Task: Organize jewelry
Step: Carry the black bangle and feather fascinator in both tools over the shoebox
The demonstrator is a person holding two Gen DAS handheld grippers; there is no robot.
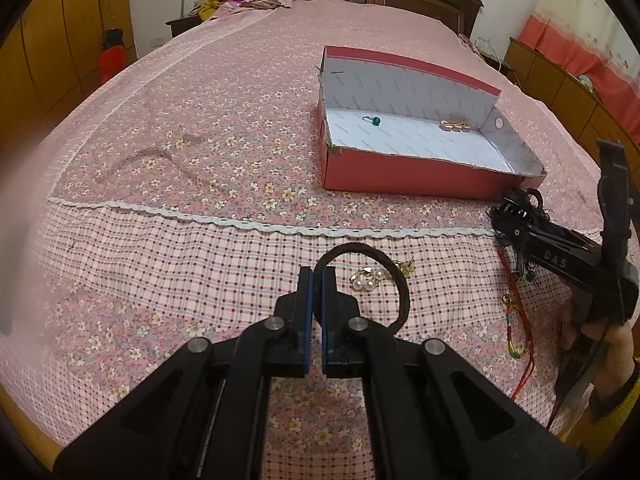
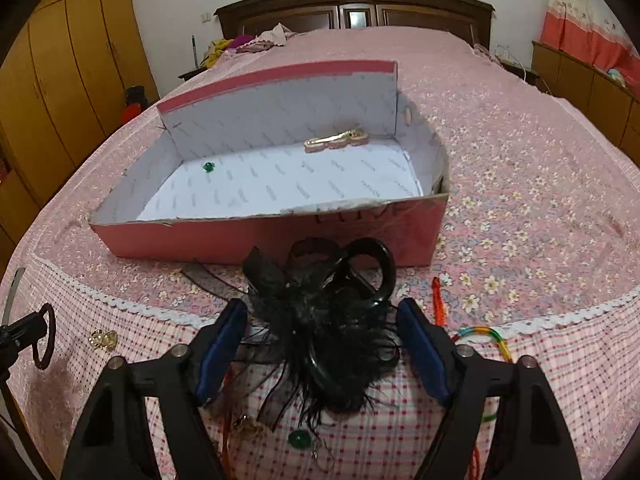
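My left gripper (image 1: 317, 274) is shut on a dark brown hair tie (image 1: 400, 280), which loops to the right of the fingers just above the bed. A pearl and gold earring (image 1: 366, 279) lies inside the loop area. My right gripper (image 2: 322, 310) is open, its fingers on either side of a black feathered hair clip (image 2: 324, 312) lying on the bed; the jaws do not touch it. The red shoebox (image 2: 256, 236) stands beyond, holding a green ring (image 2: 208, 167) and a gold hair clip (image 2: 336, 139). A green pendant (image 2: 300, 439) lies under the feathers.
A red cord bracelet with coloured beads (image 2: 486, 334) lies right of the black clip, also in the left view (image 1: 516, 320). The bed (image 1: 180, 160) has a pink floral cover. Wardrobes (image 2: 72, 80) stand left, a headboard (image 2: 352, 8) behind, a low cabinet (image 2: 580, 76) right.
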